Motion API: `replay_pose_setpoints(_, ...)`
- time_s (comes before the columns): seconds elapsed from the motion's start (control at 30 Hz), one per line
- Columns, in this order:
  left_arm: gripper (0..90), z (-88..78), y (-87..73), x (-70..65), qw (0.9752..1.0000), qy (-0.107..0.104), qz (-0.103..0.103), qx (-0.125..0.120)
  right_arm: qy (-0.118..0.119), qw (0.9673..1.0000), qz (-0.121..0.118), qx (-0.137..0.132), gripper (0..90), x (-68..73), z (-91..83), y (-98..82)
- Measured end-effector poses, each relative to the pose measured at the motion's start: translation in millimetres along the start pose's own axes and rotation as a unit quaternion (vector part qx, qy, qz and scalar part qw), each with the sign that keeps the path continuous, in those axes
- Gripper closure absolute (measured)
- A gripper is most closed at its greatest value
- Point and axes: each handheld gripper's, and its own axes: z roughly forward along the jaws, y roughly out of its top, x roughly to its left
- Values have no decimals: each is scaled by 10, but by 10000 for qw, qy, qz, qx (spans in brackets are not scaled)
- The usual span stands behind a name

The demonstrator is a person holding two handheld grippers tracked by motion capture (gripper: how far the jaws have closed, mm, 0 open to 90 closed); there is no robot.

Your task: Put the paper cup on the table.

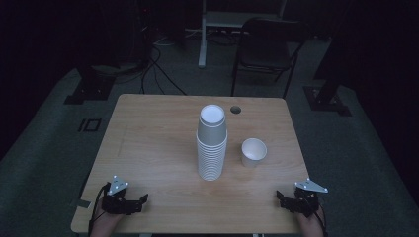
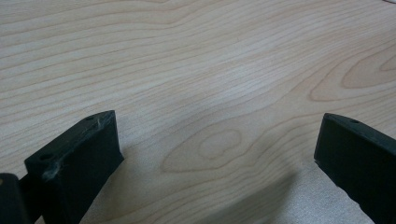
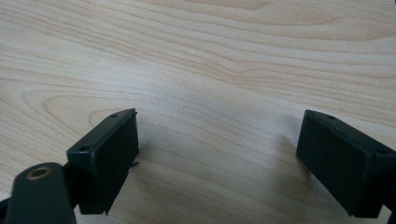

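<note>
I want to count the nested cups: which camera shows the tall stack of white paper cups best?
The high view: the tall stack of white paper cups stands whole at mid-table there. Both gripper views look along open jaws at bare wood-grain tabletop, so they add nothing.

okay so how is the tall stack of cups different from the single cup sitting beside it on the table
The stack of cups is many nested cups and stands much taller, while the single cup is one low cup. The stack sits near the middle of the table; the single cup stands apart from it, toward the right gripper's side. Both are white paper cups, upright, mouths open upward.
</note>
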Motion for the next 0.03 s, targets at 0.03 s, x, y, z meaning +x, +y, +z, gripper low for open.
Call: replay_pose_setpoints(0.03, 7, 1, 1, 0, 10000, -3, 4, 11, -3, 10000, 1, -1, 117, -1, 1, 0)
